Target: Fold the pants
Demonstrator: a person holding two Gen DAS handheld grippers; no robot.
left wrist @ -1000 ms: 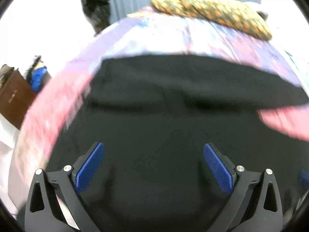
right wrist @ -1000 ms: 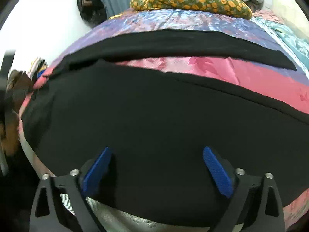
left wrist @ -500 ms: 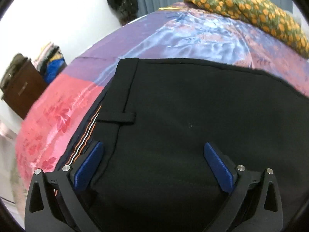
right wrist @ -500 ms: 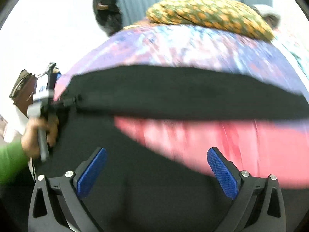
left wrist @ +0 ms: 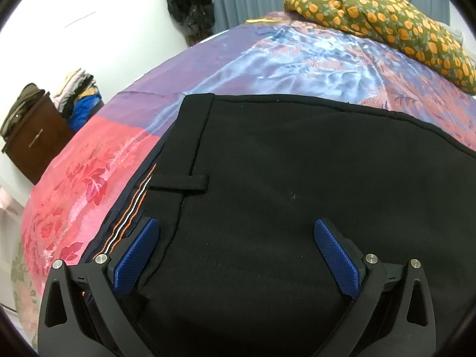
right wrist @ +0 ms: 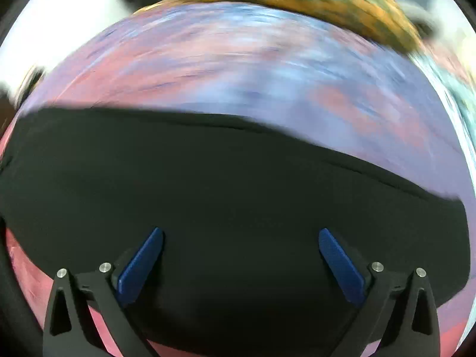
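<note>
Black pants lie flat on a bed with a pink and purple satin cover. In the left wrist view I see the waistband end, with a belt loop and an orange and white striped lining at its left edge. My left gripper is open and empty, low over the waistband. In the blurred right wrist view the pants cross the frame as a wide black band. My right gripper is open and empty just above the cloth.
A green pillow with orange spots lies at the head of the bed. A brown cabinet with piled clothes stands by the white wall at left. Dark bags hang in the corner by a grey curtain.
Both grippers have swept over the pants. The left view has settled on the waistband. The right view has moved off the gap between the legs; only one black band shows now.
</note>
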